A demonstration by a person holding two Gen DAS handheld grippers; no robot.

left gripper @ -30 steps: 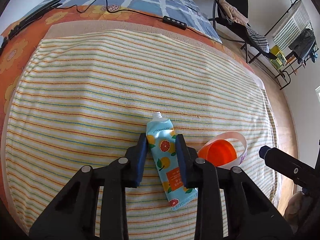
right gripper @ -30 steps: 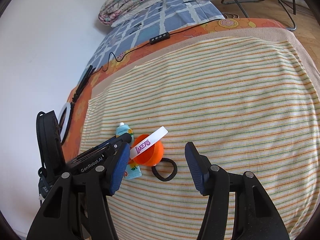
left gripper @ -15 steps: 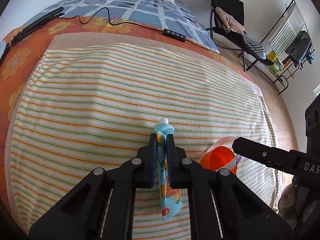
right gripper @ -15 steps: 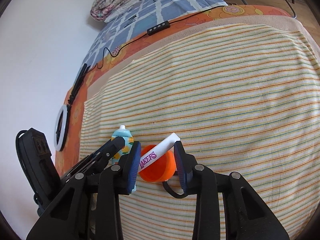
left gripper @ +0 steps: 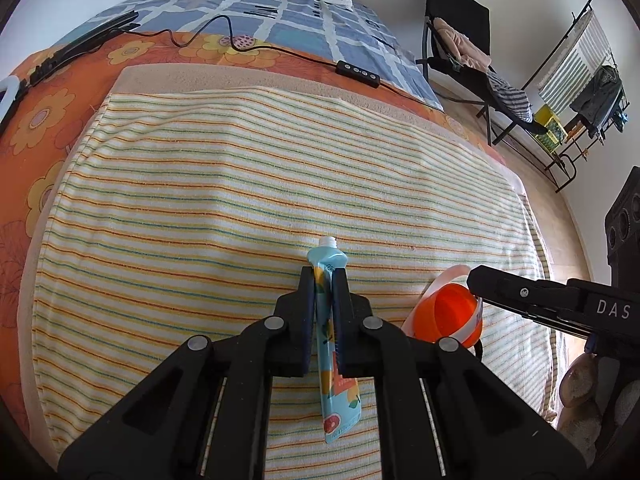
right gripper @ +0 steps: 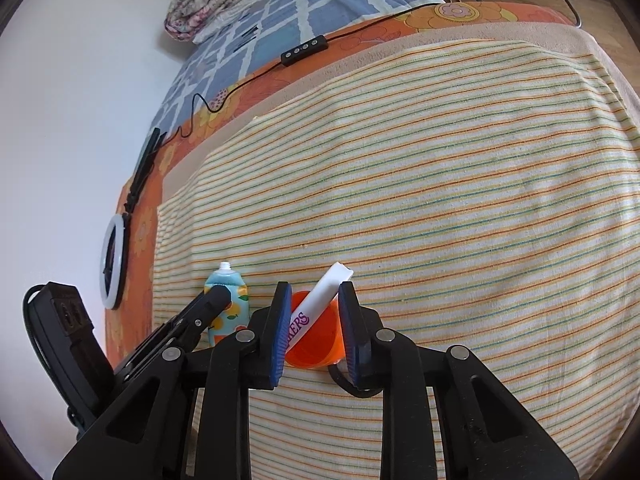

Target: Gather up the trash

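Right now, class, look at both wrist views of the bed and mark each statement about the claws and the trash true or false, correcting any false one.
1. The left claw is shut on the light blue squeeze tube printed with oranges. True.
2. The tube has a cap screwed on. False: its white threaded nozzle is bare.
3. The right claw grips the small orange plastic cup from both sides. True.
4. The white wristband with purple lettering lies flat on the floor. False: it leans across the cup between the right claw's pads.
5. The cup stands on the blue checked quilt. False: it sits on the striped towel.
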